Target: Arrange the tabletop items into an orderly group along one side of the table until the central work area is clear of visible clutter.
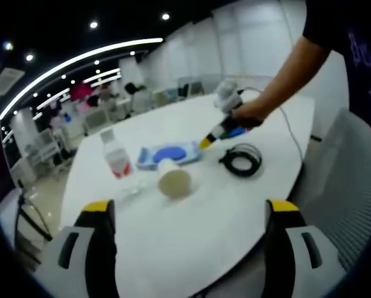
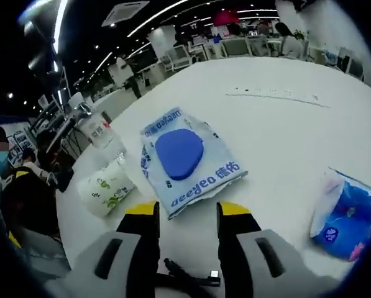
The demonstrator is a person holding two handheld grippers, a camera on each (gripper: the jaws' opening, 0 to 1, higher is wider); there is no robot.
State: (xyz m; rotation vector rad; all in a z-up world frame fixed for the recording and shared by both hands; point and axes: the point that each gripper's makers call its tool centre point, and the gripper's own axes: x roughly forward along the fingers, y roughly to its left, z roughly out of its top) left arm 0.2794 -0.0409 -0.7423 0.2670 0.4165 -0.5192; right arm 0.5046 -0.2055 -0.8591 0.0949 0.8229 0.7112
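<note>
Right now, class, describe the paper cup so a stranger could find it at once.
Start at the white table and find the flat wet-wipes pack with its blue lid. Just beside the pack, next to the clear water bottle, the paper cup lies tipped on its side. It alone is white with green leaf prints.

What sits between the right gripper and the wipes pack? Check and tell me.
Nothing visible. In the right gripper view the open right gripper points straight at the wipes pack, whose near corner lies just beyond the jaw tips on bare table. The paper cup lies off to one side, the tissue pack to the other.
</note>
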